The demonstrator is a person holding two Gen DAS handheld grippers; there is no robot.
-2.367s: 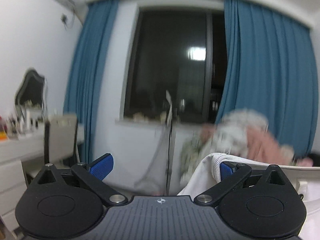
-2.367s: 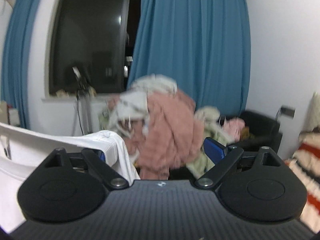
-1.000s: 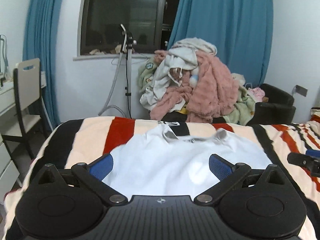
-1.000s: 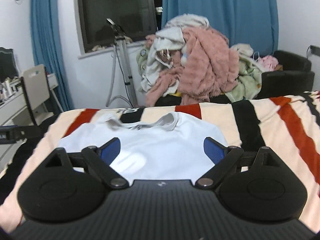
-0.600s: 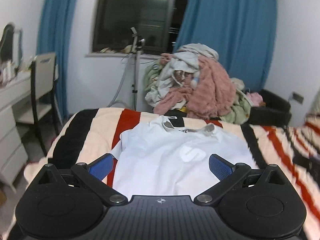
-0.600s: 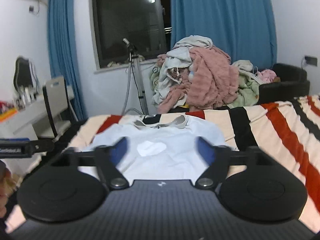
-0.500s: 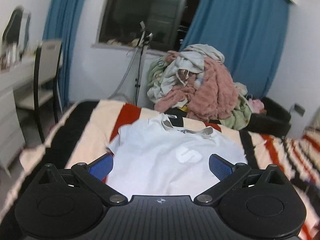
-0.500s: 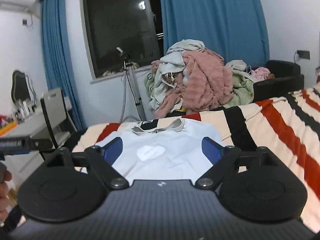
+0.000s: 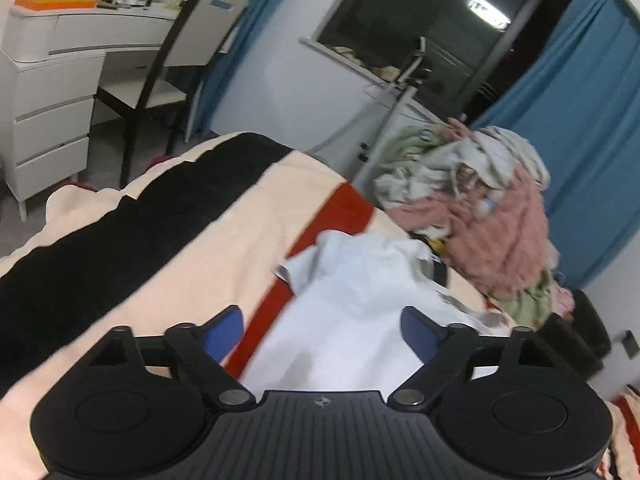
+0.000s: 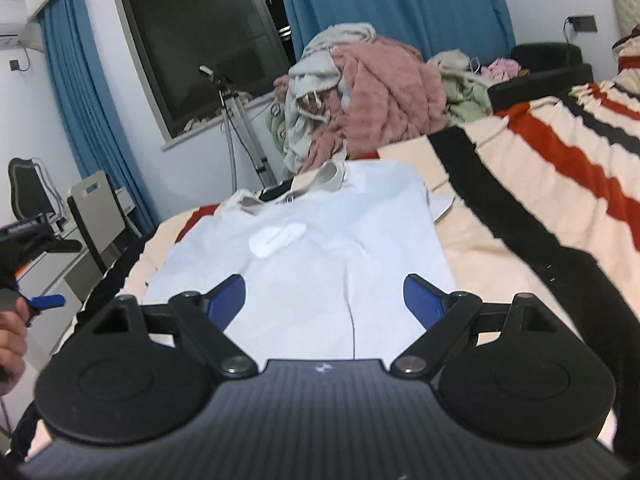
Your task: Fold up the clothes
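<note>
Both grippers have dropped toward the shirt (image 10: 304,264) since a second ago, and the left gripper (image 9: 322,328) has rolled, tilting its view. Its jaws have just been closing but stand wide over the shirt's left edge, pads clear of cloth. The right gripper (image 10: 324,300) hangs wide apart above the shirt's lower half, gripping nothing. No writing is readable; a pale patch marks the chest. The shirt lies flat, smooth and white, on the fuzzy striped blanket (image 10: 532,200), collar far. Only the right view shows a hand (image 10: 10,344); only the left shows the desk (image 9: 56,80). Beyond the shirt, a heap of clothes (image 10: 368,92).
</note>
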